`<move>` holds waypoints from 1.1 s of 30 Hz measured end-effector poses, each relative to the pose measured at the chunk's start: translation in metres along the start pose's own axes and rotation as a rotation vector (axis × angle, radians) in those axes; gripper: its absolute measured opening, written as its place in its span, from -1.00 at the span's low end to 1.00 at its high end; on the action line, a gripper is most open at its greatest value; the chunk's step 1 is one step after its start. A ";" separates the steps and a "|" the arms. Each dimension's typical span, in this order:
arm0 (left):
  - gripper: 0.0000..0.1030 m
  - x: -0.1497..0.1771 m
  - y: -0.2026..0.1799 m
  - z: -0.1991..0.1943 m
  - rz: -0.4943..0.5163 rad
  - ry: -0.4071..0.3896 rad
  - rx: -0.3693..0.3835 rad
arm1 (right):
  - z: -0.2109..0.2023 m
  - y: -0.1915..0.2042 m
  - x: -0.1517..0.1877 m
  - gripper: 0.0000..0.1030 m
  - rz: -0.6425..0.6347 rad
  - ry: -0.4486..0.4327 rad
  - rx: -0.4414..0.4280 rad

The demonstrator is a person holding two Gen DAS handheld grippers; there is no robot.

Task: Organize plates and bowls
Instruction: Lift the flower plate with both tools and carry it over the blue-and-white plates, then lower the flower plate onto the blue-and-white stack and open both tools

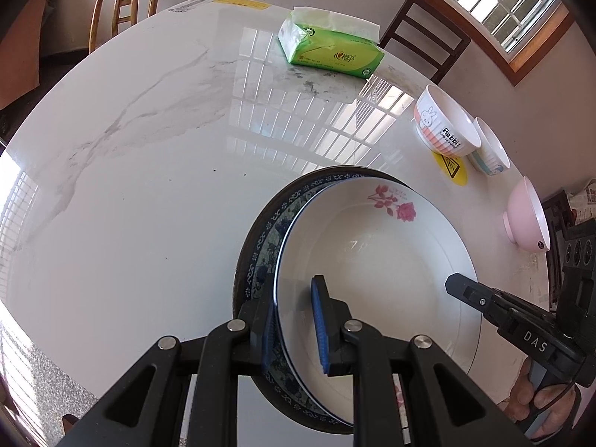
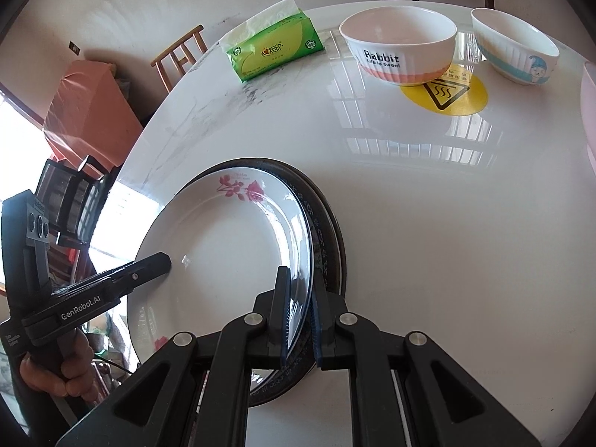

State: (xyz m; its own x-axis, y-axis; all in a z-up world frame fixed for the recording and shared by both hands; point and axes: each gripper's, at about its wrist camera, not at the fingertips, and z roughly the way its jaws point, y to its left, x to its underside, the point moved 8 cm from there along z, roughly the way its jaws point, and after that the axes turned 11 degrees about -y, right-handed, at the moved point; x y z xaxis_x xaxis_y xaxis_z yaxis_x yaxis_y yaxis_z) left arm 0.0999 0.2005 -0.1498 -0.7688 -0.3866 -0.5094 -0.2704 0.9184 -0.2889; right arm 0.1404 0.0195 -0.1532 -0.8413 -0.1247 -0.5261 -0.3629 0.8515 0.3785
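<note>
White plate with red rose print (image 1: 376, 257), stacked on a blue-patterned plate (image 1: 273, 231), that one resting over a dark round disc (image 1: 246, 257) on the glossy marble-look surface (image 1: 149, 186), toward its near edge. Left claw (image 1: 294, 329) clamped on the left rims of the stack, one blue pad (image 1: 319, 320) inside the rose plate, the other outside against the patterned rim. Right claw (image 2: 300, 322) pinched shut on the opposite rims, inner finger over the white plate (image 2: 223, 253), outer finger by the blue-patterned plate (image 2: 318, 231); whether its pads catch both rims or only the upper one, cannot tell. Each claw visible from the other's camera, gripped by a hand (image 2: 56, 368) at the handle. Whether the plates sit flat or slightly lifted, cannot tell. Further out, toward the far right edge of the surface, a white bowl lettered "Rabbit" (image 2: 400, 43), standing partly on a round yellow hot-warning sticker (image 2: 445, 91). Just beside it, a white bowl with a pale blue band and cartoon figure (image 2: 516, 46). Nearer along the right edge, a pink bowl (image 1: 527, 216), well apart from the plates. At the far edge, a green tissue pack (image 1: 329, 48) with white tissue sticking out. Wooden chairs (image 1: 126, 3) beyond the surface, barred window (image 1: 495, 3) at upper right.
</note>
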 end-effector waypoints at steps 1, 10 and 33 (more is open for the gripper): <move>-0.65 0.000 0.000 0.000 0.001 0.000 -0.001 | 0.000 0.000 0.000 -0.79 -0.001 0.000 0.000; -0.65 0.000 0.000 -0.002 0.009 -0.001 -0.010 | 0.001 0.002 0.001 -0.74 -0.003 0.005 0.014; -0.56 -0.011 -0.008 -0.013 0.115 -0.090 -0.129 | 0.001 0.011 0.001 -0.45 -0.057 0.057 0.094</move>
State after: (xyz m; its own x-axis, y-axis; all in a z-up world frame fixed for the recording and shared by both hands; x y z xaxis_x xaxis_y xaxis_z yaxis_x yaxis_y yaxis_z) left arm 0.1032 0.1983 -0.1315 -0.7454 -0.2790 -0.6054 -0.2602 0.9579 -0.1210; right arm 0.1360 0.0294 -0.1507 -0.8427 -0.2008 -0.4995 -0.3737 0.8860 0.2743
